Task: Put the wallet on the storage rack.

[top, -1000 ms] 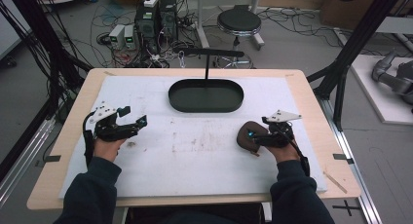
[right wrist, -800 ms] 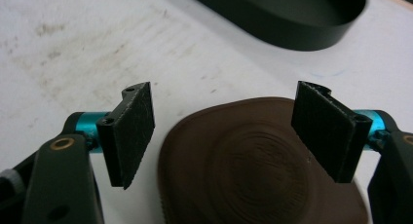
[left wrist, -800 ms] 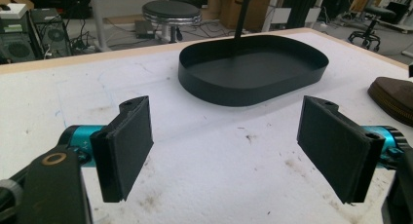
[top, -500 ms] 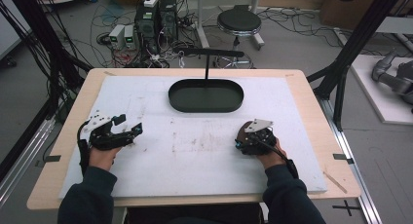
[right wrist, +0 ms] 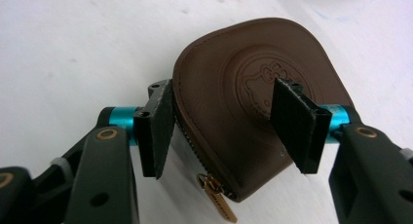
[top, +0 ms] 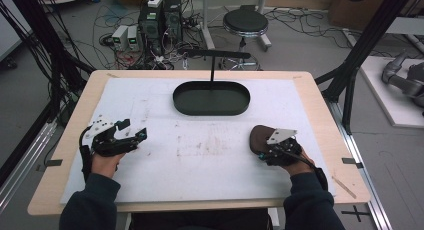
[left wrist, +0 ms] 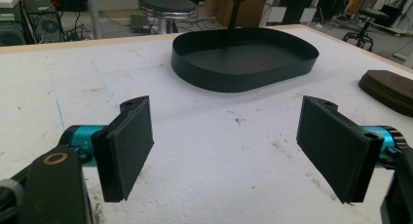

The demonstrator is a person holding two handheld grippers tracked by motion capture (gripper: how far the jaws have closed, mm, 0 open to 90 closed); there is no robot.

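the brown leather zip pouch lay flat on the white foam mat toward the right side of the table, well short of the mat's right edge and with the bare wooden rim of the table beyond it. the right gripper had come in at the pouch's near end, its jaws straddling the zipped side. the left pad sat right at the zipper edge and the right pad stood over the embossed face; the jaws had just been closing with the pouch between them, but i could not tell for certain that both pads pressed on it. the brass zipper pull hung out at the pouch's near edge, between the jaws.

across the mat, the left gripper rested low near the left edge with its jaws spread wide and nothing between them. a broad stretch of scuffed white mat lay free between the two grippers and ahead of them.

the black oval metal tray sat at the far middle of the mat, near the back edge, its shallow floor bare. it stood well apart from both the pouch and the grippers.
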